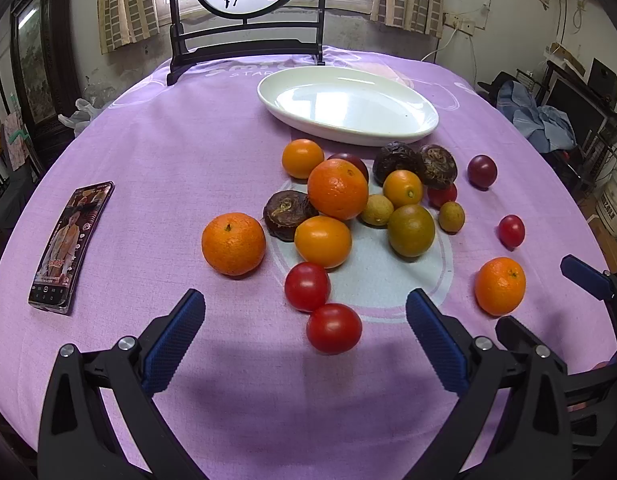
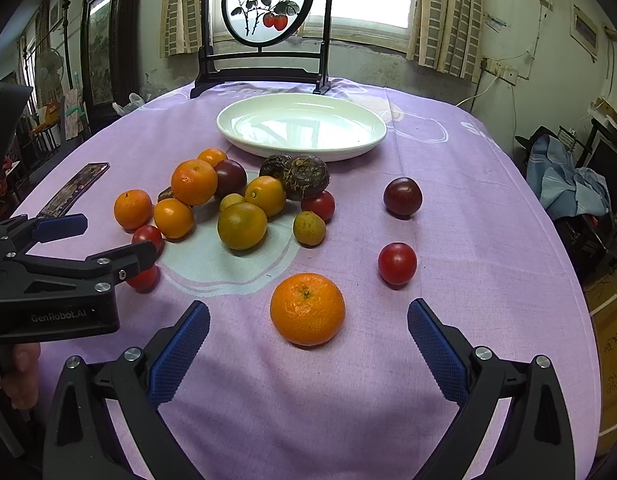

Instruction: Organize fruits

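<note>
The counter (image 1: 188, 152) was covered by a purple cloth (image 2: 468, 208) and carried everything. At its far edge stood a dark wooden stand with a round painted screen (image 2: 267, 4) showing red fruit on a branch. In front of that lay a white oval plate (image 1: 388, 132), holding no fruit. A phone (image 1: 70, 248) with its screen lit lay flat at the left side, well apart from the fruit.

The left tongs (image 1: 306, 332) hovered low over the near edge, their blue-padded fingers wide apart and gripping nothing. The right tongs (image 2: 308, 344) were likewise spread apart and held nothing; part of a hand (image 2: 22, 376) on the left tool's grip showed at the edge of the right wrist view.

The fruit sat on the cloth between the plate and the tongs, most of it clustered over a pale round print. The biggest orange (image 1: 337, 189) rested in the middle of the pile, touching a brown wrinkled fruit (image 1: 286, 215) on its left. A second orange (image 1: 233, 243) sat alone just left of the cluster. A third orange (image 2: 307, 309) lay apart on the right, directly ahead of the open right tongs. A green-yellow citrus (image 1: 411, 230) sat at the pile's right. Two red tomatoes (image 1: 334, 328) touched each other directly ahead of the left tongs. A dark purple tomato (image 2: 402, 197) and another red tomato (image 2: 397, 263) stood apart on the right.
</note>
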`<action>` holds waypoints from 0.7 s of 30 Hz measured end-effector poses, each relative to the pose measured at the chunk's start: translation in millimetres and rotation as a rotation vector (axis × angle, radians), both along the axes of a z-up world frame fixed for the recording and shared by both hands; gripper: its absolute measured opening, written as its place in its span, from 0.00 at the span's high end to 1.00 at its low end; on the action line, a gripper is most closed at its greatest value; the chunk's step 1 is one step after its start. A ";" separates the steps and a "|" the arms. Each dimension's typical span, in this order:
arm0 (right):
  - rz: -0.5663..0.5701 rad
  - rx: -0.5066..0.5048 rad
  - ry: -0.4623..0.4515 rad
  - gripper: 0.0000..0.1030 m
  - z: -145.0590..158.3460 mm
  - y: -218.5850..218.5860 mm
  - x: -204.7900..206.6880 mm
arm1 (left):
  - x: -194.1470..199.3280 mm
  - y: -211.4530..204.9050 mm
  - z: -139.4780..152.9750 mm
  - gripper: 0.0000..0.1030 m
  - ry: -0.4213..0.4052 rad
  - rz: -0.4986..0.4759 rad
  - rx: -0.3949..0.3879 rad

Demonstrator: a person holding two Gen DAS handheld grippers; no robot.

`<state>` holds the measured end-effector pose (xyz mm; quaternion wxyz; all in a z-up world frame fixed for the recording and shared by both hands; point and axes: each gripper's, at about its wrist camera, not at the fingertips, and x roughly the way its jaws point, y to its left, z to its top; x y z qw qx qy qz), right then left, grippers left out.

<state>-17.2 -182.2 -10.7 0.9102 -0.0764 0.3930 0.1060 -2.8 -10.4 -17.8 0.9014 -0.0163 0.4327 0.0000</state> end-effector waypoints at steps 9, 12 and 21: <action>0.003 -0.007 0.003 0.04 -1.8 0.2 -2.1 | -1.5 -1.4 -1.3 0.04 0.000 -0.006 0.003; 0.011 -0.014 0.025 0.04 -7.2 -4.8 -5.2 | -5.1 0.9 -2.9 0.04 0.002 -0.010 0.005; 0.004 -0.019 0.087 0.04 -25.3 -13.4 -0.7 | -17.1 17.1 -8.9 0.04 0.029 -0.041 -0.009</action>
